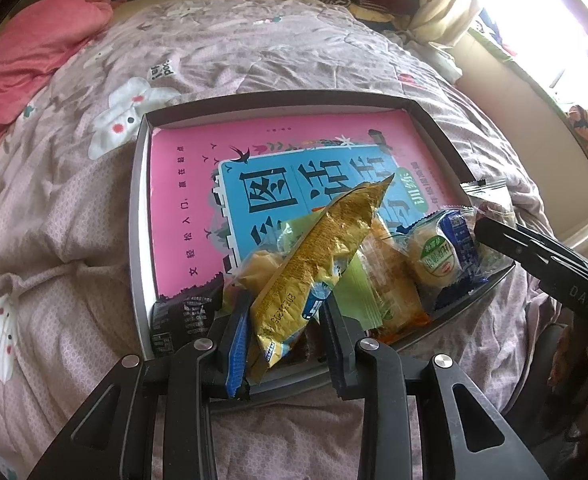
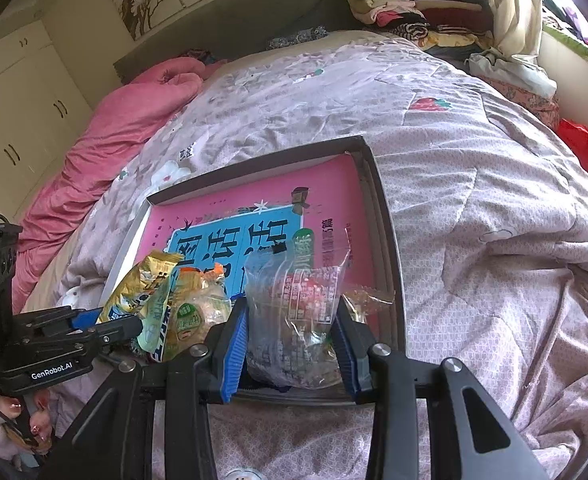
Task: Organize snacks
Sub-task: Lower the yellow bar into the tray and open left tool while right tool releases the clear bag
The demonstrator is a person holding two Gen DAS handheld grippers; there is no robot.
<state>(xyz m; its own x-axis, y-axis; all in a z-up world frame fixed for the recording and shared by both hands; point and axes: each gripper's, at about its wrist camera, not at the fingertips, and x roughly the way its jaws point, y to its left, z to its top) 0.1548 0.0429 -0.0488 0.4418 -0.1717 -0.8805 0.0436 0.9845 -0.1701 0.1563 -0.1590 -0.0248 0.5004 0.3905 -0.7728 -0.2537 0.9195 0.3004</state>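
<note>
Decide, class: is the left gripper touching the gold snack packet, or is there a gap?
Touching. The left wrist view shows the left gripper with both pads pressed against the sides of the gold snack packet, which stands up between them.

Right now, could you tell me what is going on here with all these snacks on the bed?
A person is sorting snacks with two handheld grippers over a shallow box that lies on the bedspread with a pink book inside. The left gripper is shut on a gold snack packet. The right gripper is shut on a clear snack bag. Other wrapped snacks, including a round pastry, are piled at the box's near end.
</note>
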